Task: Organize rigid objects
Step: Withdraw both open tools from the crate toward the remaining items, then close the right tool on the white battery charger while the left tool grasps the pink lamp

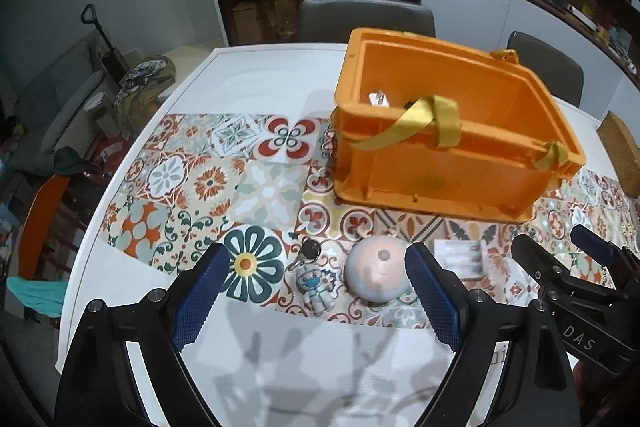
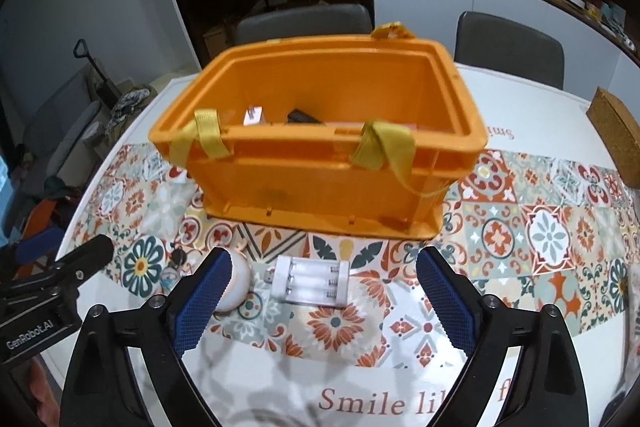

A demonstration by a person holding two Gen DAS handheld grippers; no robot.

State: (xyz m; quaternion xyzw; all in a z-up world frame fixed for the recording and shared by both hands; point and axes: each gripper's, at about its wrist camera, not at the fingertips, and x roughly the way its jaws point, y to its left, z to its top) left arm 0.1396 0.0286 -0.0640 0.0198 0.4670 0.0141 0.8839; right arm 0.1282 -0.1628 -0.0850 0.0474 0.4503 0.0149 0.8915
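Two hand-held grippers are hanging side by side over the near edge of the table [image 2: 532, 99], both tipped down toward a row of small things lying on the patterned tile mat [image 1: 208, 183] in front of the orange crate [image 2: 320, 163]. Starting at the left, the left gripper [image 1: 316, 291] is standing wide with nothing between its blue pads; it is framing a small figure keyring [image 1: 314, 287] and a pale round ball [image 1: 376, 275] just beside it, with the ball lying closer to its right finger. To take the ball cleanly, the person would be wise to shift a little toward it so it sits centred, then close gently, since a round thing is likely to roll away. Moving right, the right gripper [image 2: 324, 295] is also gaping wide and empty, and the white battery charger [image 2: 310, 281] is lying flat on the mat between its fingers, not touched. Its long side is running across the view, nearly square to the fingers, its plug end pointing left toward the ball. I would say gripping across the short side needs a turn of the wrist first. The crate is sitting behind, open-topped, already holding a few small items.
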